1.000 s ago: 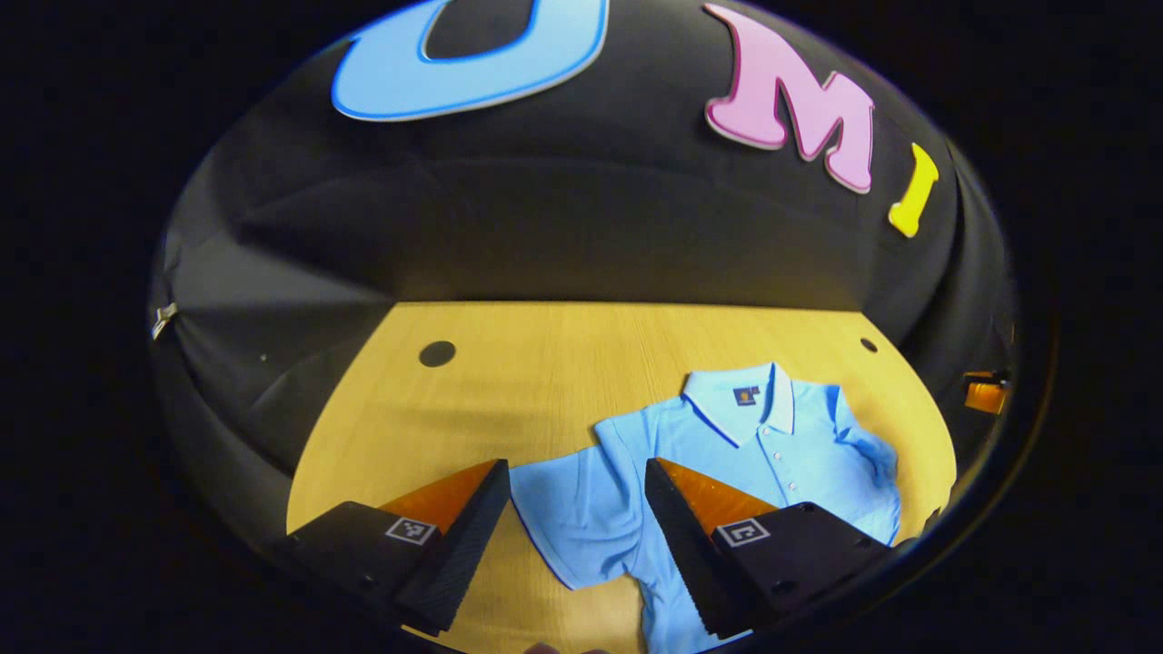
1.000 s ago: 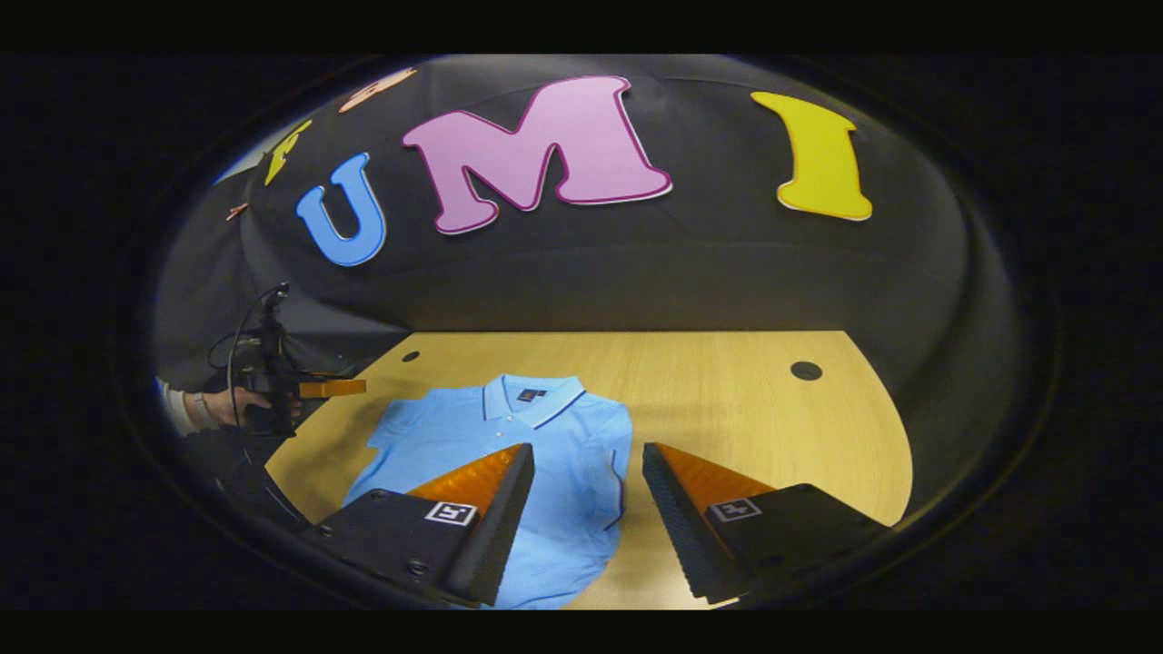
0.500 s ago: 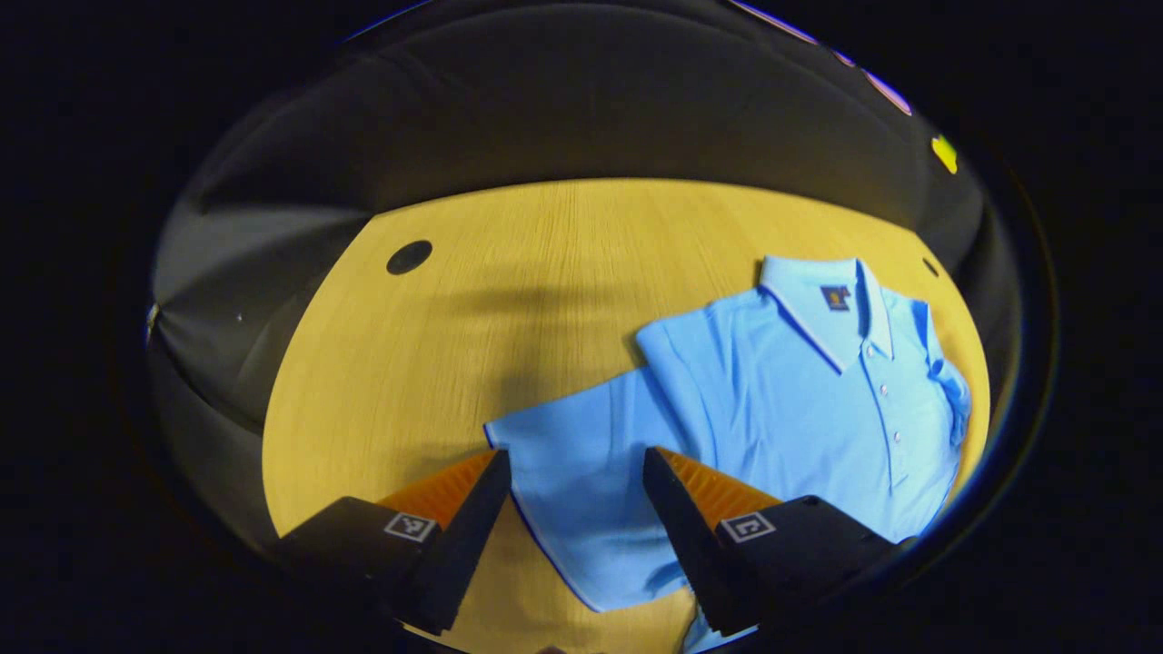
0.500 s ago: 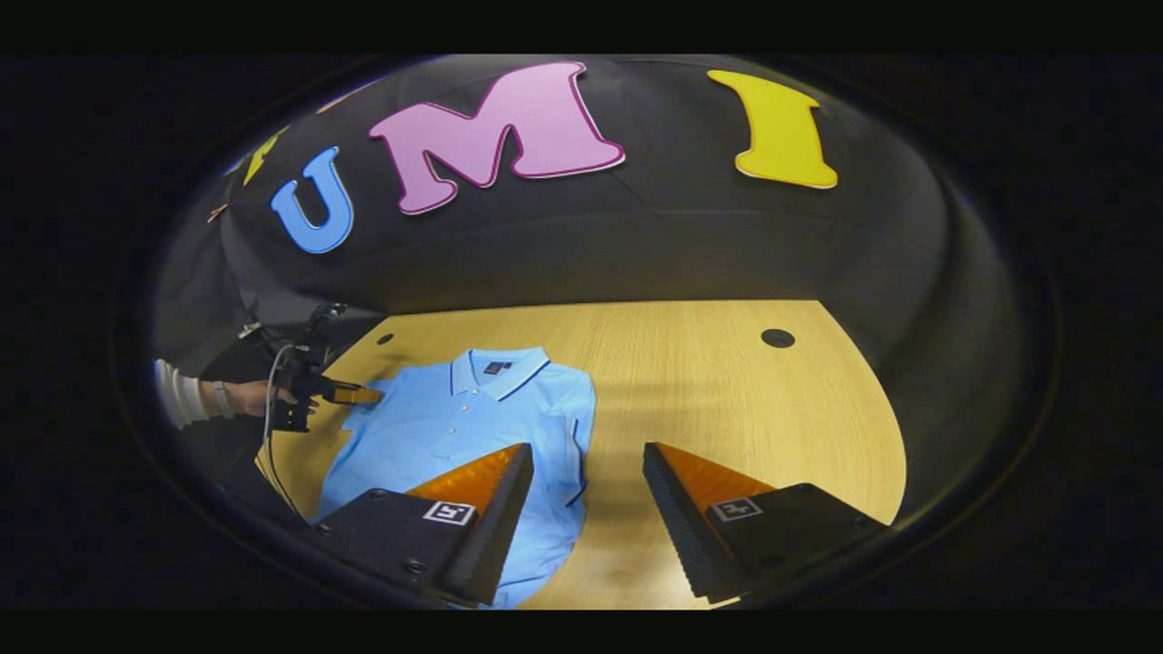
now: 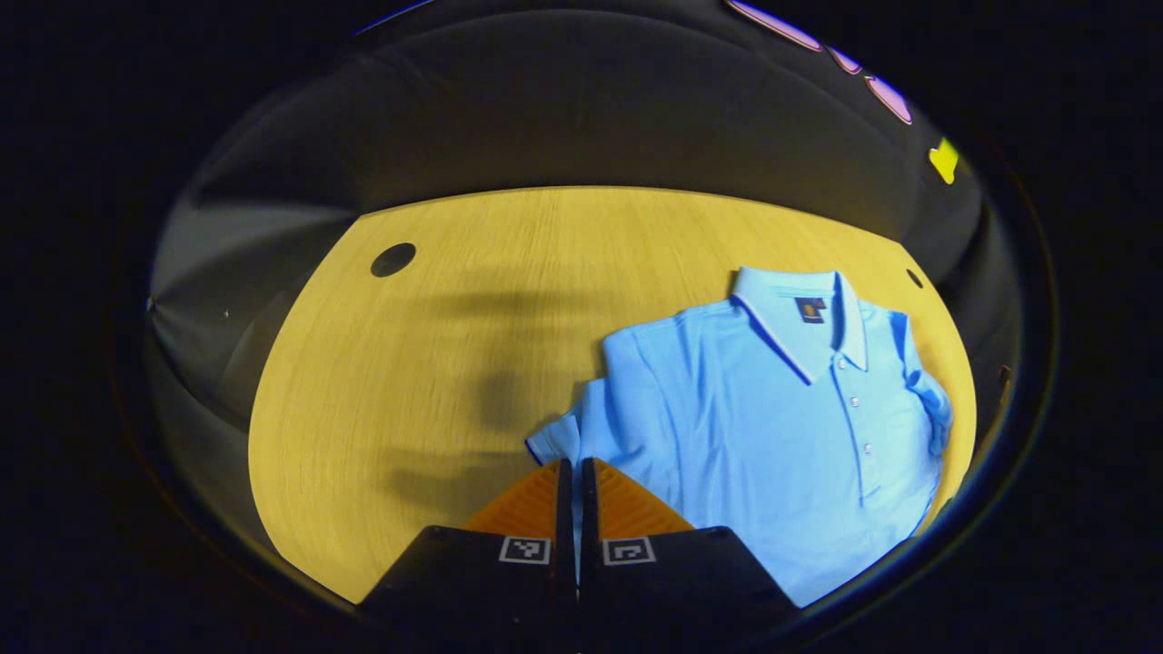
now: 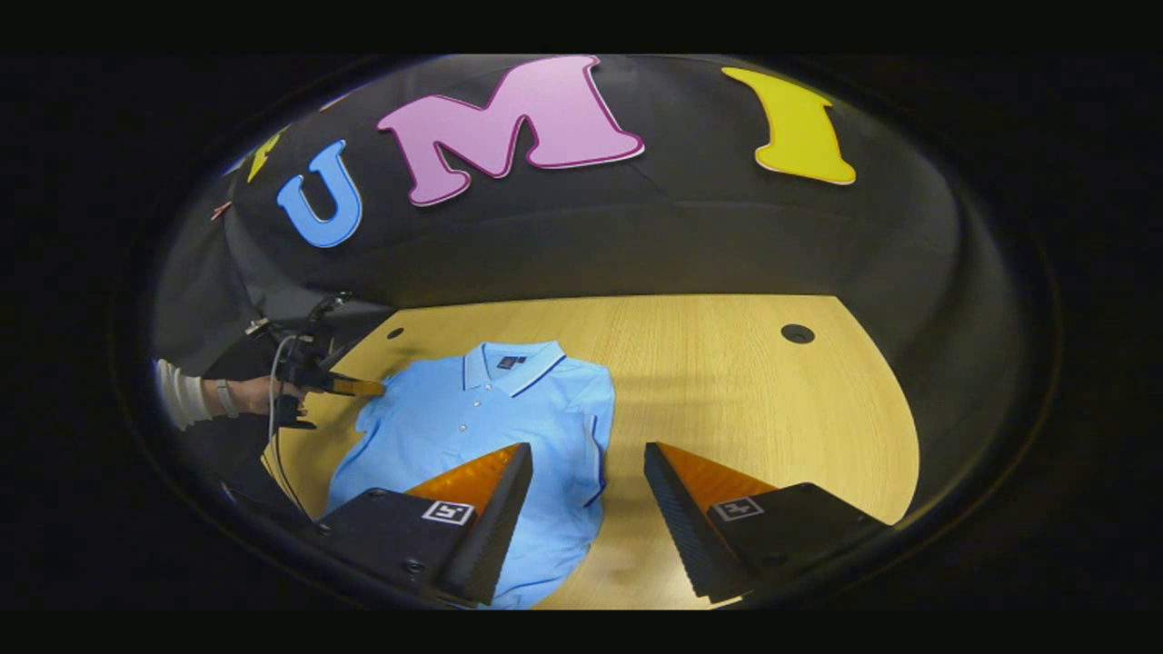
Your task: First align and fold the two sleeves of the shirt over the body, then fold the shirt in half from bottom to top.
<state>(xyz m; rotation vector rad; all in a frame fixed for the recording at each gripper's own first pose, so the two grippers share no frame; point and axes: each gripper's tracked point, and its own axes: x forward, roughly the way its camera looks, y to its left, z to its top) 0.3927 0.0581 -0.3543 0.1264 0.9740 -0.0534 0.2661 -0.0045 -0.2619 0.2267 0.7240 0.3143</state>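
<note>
A light blue polo shirt lies face up on the wooden table, collar toward the far wall. In the left gripper view, my left gripper is shut on the edge of the shirt's near sleeve, and a thin strip of blue cloth shows between the fingers. In the right gripper view the shirt lies left of centre. My right gripper hangs open above its side edge, holding nothing. Far left in that view, a hand holds the left gripper at the sleeve. The other sleeve lies folded on the body.
The table has dark round holes near its far corners. Bare wood stretches to the right of the shirt in the right gripper view. The black cloth wall closes off the back. A cable hangs from the left gripper.
My left gripper went from open above the sleeve to shut on its edge, and the sleeve has bunched toward the body. The right gripper stayed open and shifted only slightly.
</note>
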